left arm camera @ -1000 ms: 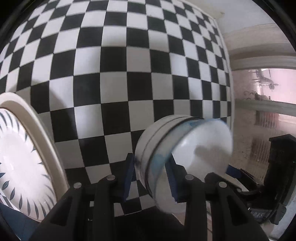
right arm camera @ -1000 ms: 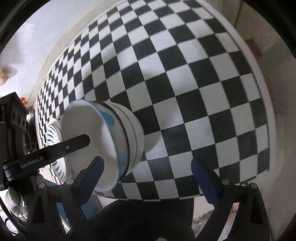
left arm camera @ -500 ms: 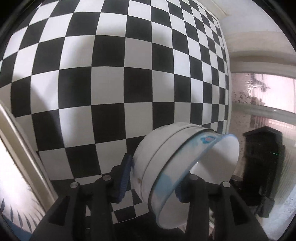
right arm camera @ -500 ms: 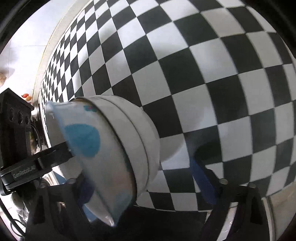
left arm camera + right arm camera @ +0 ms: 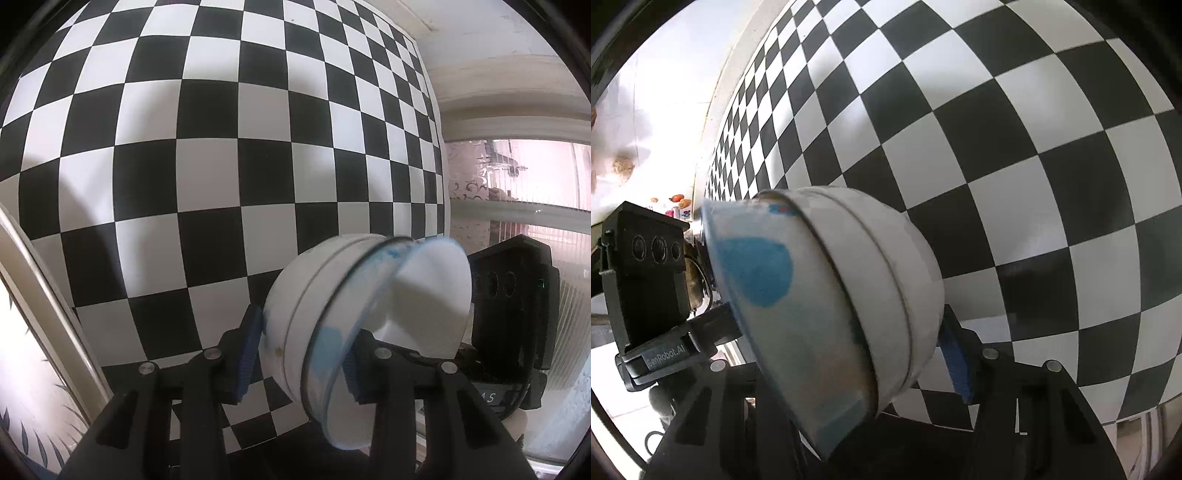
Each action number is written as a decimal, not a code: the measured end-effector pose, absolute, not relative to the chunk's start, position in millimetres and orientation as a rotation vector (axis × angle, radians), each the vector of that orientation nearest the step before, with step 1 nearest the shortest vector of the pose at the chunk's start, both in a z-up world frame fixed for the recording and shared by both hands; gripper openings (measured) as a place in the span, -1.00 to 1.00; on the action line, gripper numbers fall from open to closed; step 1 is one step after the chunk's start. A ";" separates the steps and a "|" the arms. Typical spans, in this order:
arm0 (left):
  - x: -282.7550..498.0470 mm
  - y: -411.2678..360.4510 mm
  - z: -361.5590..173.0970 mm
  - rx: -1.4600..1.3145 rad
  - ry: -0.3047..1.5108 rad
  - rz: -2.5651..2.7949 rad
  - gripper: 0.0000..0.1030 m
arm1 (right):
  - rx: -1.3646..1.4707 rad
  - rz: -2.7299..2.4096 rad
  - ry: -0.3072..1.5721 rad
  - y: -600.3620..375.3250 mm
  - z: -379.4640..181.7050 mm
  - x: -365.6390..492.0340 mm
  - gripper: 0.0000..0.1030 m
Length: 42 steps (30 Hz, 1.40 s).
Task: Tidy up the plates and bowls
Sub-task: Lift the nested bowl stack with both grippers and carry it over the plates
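The left claw point(image 5: 301, 354) is clamped across the wall of a stack of nested white bowls with blue blotches point(image 5: 354, 325) — tilted on its side above the black-and-white checked surface point(image 5: 207, 177). The right claw point(image 5: 846, 358) brackets the same stack, likely steadying it; whether it grips I cannot tell.

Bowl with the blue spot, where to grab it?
Pinch the bowl by its thin rim, one finger inside, one outside, from its open side. It's tipped sideways and its round belly looks too wide; the left gripper holds it so.
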<state>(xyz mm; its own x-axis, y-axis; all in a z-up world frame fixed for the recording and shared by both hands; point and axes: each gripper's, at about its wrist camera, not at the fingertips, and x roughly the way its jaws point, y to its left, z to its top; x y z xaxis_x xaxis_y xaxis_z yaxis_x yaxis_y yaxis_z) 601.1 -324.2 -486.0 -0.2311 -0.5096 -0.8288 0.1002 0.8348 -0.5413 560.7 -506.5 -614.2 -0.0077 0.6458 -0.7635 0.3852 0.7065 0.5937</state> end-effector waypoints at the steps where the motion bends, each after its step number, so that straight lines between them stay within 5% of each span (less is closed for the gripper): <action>1: 600.9 -322.7 -484.0 -0.309 1.716 -0.586 -0.31 | 0.846 0.259 1.621 -506.0 -612.8 561.3 0.11; 20: 605.9 -289.7 -433.6 -0.349 1.608 -0.559 -0.31 | 0.736 0.343 1.577 -462.5 -549.0 567.0 0.10; 42: 585.3 -119.7 -385.9 -0.534 1.432 -0.305 -0.31 | 0.476 0.631 1.612 -289.6 -508.9 614.3 0.10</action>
<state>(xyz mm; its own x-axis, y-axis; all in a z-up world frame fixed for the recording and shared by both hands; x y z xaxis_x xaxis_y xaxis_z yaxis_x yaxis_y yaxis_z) 585.3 -119.7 -385.9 0.1283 -0.5069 -0.8524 -0.1150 0.8461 -0.5205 614.3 -289.6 -508.9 -0.1372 0.6338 -0.7612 -0.0516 0.7628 0.6445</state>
